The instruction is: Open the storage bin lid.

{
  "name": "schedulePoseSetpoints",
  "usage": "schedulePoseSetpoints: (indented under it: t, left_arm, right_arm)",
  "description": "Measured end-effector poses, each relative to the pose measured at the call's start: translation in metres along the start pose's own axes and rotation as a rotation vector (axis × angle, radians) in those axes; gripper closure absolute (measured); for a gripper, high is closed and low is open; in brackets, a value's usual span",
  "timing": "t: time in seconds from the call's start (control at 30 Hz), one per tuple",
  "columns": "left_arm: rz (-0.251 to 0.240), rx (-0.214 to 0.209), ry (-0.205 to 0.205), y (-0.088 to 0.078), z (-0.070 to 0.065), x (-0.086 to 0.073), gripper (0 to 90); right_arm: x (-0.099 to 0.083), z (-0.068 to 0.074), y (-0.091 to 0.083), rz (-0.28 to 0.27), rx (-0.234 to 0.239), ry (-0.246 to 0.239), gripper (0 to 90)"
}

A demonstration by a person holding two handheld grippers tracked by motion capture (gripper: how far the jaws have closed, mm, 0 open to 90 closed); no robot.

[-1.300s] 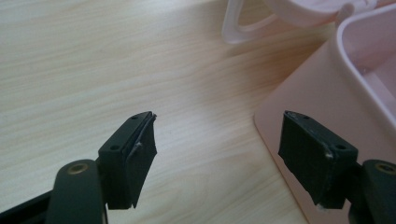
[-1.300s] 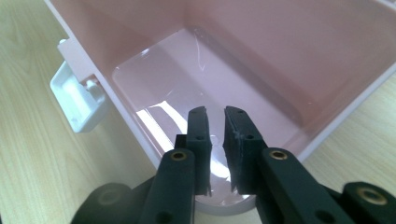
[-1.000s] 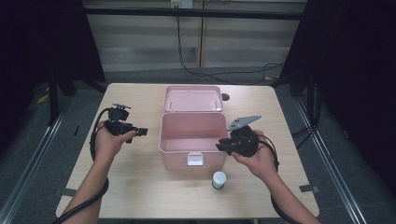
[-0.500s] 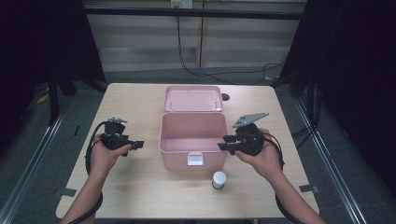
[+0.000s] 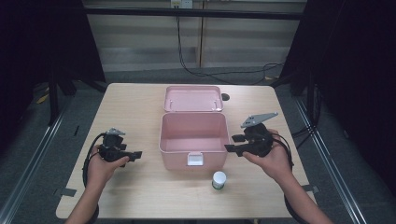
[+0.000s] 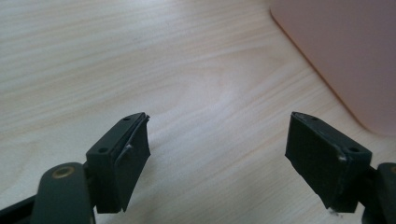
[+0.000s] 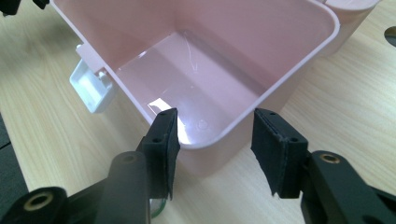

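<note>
1. The right claw [image 5: 234, 143] hung just beside the right wall of the open pink plastic box [image 5: 193, 140], its jaws parted and having just been opening. In the right gripper view one jaw stood inside the box's corner and one outside, pressing on nothing, which suggests the rim had been let go.
2. The left claw [image 5: 134, 154] sat low over the pale wooden tabletop [image 6: 187, 79], left of the box and apart from it, jaws wide and having just been opening, with only bare wood between them.
3. The box held nothing; its glossy floor showed clear.
4. Its flat pink lid [image 5: 193, 98] lay beyond it, inner side up.
5. A small white-capped jar [image 5: 218, 179] stood near the right claw, in front of the box, probably meant to go inside.
</note>
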State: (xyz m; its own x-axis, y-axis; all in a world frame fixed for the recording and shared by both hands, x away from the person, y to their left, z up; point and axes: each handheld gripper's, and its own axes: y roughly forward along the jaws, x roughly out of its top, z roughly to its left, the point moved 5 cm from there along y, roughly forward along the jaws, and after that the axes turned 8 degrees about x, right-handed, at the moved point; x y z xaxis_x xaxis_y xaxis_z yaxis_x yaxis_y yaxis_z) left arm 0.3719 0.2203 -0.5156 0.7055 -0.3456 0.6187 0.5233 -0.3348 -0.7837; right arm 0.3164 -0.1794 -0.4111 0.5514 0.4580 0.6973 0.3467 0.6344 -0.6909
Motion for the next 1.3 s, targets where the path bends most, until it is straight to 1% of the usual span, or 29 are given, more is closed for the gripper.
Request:
schedulePoseSetpoints:
  t: [0.03, 0.1, 0.13, 0.23, 0.27, 0.33, 0.4, 0.43, 0.47, 0.5, 0.57, 0.6, 0.67, 0.7, 0.8, 0.83, 0.93, 0.97, 1.0, 1.03, 1.07, 1.1, 1.17, 1.23, 1.3]
  left_arm:
    - [0.005, -0.008, 0.015, 0.001, -0.001, -0.003, 20.6]
    - [0.003, -0.012, 0.022, 0.003, -0.003, -0.005, 20.3]
    - [0.0, -0.01, 0.027, 0.003, -0.004, -0.006, 19.9]
    - [-0.014, -0.004, 0.04, 0.005, -0.005, -0.009, 19.5]
    - [-0.023, -0.003, 0.038, 0.007, -0.006, -0.011, 19.5]
    - [-0.029, 0.008, 0.05, 0.009, -0.005, -0.014, 18.8]
    - [-0.034, 0.001, 0.046, 0.011, -0.006, -0.017, 17.2]
    - [-0.034, 0.005, 0.058, 0.011, -0.005, -0.018, 16.2]
    - [-0.04, 0.01, 0.064, 0.011, -0.005, -0.018, 16.2]
    - [-0.045, 0.008, 0.061, 0.011, -0.005, -0.019, 16.1]
    - [-0.056, 0.01, 0.071, 0.011, -0.005, -0.021, 15.8]
    - [-0.06, 0.019, 0.097, 0.01, -0.004, -0.022, 15.7]
    - [-0.065, 0.018, 0.112, 0.01, -0.004, -0.024, 15.5]
    - [-0.07, 0.022, 0.109, 0.01, -0.005, -0.025, 15.4]
    - [-0.077, 0.047, 0.134, 0.01, -0.005, -0.027, 15.5]
    - [-0.076, 0.049, 0.143, 0.01, -0.005, -0.027, 15.4]
    - [-0.099, 0.053, 0.146, 0.01, -0.005, -0.029, 14.7]
    - [-0.1, 0.05, 0.145, 0.01, -0.005, -0.029, 14.6]
    - [-0.102, 0.047, 0.155, 0.01, -0.005, -0.03, 14.6]
    - [-0.109, 0.048, 0.153, 0.01, -0.005, -0.03, 14.5]
    - [-0.113, 0.051, 0.164, 0.01, -0.003, -0.031, 14.4]
    - [-0.126, 0.043, 0.151, 0.01, -0.004, -0.031, 14.4]
    - [-0.136, 0.041, 0.172, 0.01, -0.002, -0.032, 13.5]
    - [-0.137, 0.035, 0.175, 0.01, -0.001, -0.032, 13.0]
    - [-0.139, 0.039, 0.174, 0.01, -0.002, -0.032, 12.9]
  right_arm:
    - [-0.001, 0.0, 0.0, -0.001, 0.003, -0.003, 49.9]
    - [-0.004, 0.0, -0.001, 0.01, 0.004, 0.001, 48.8]
    - [-0.005, 0.0, -0.001, 0.013, 0.002, -0.005, 48.4]
    - [-0.009, 0.0, -0.003, 0.019, 0.006, -0.003, 46.8]
    - [-0.011, 0.0, -0.003, 0.023, 0.006, 0.001, 46.3]
    - [-0.013, 0.0, -0.003, 0.029, 0.009, 0.001, 45.0]
    - [-0.015, 0.001, -0.003, 0.031, 0.013, -0.006, 44.1]
    - [-0.017, 0.002, -0.004, 0.04, 0.009, -0.004, 43.9]
    - [-0.018, 0.002, -0.004, 0.039, 0.018, -0.008, 43.8]
    - [-0.019, 0.003, -0.004, 0.042, 0.013, -0.001, 43.7]
    - [-0.021, 0.003, -0.005, 0.036, 0.02, -0.005, 43.5]
    - [-0.022, 0.004, -0.005, 0.034, 0.021, -0.001, 43.4]
    - [-0.024, 0.004, -0.004, 0.036, 0.026, 0.0, 43.2]
    - [-0.025, 0.004, -0.003, 0.034, 0.028, 0.001, 43.0]
    - [-0.028, 0.005, -0.003, 0.044, 0.03, -0.002, 42.7]
    - [-0.029, 0.006, -0.002, 0.048, 0.032, -0.002, 42.6]
    - [-0.033, 0.008, -0.001, 0.062, 0.033, -0.012, 42.4]
    - [-0.034, 0.008, 0.0, 0.072, 0.031, -0.014, 42.2]
    - [-0.035, 0.009, 0.001, 0.074, 0.037, -0.013, 41.9]
    - [-0.037, 0.009, 0.002, 0.081, 0.039, -0.013, 41.6]
    - [-0.038, 0.009, 0.003, 0.089, 0.037, -0.013, 41.5]
    - [-0.039, 0.009, 0.004, 0.097, 0.037, -0.017, 41.0]
    - [-0.042, 0.01, 0.006, 0.108, 0.041, -0.015, 40.9]
    - [-0.044, 0.012, 0.008, 0.117, 0.047, -0.015, 40.3]
    - [-0.046, 0.013, 0.01, 0.126, 0.054, -0.02, 40.2]
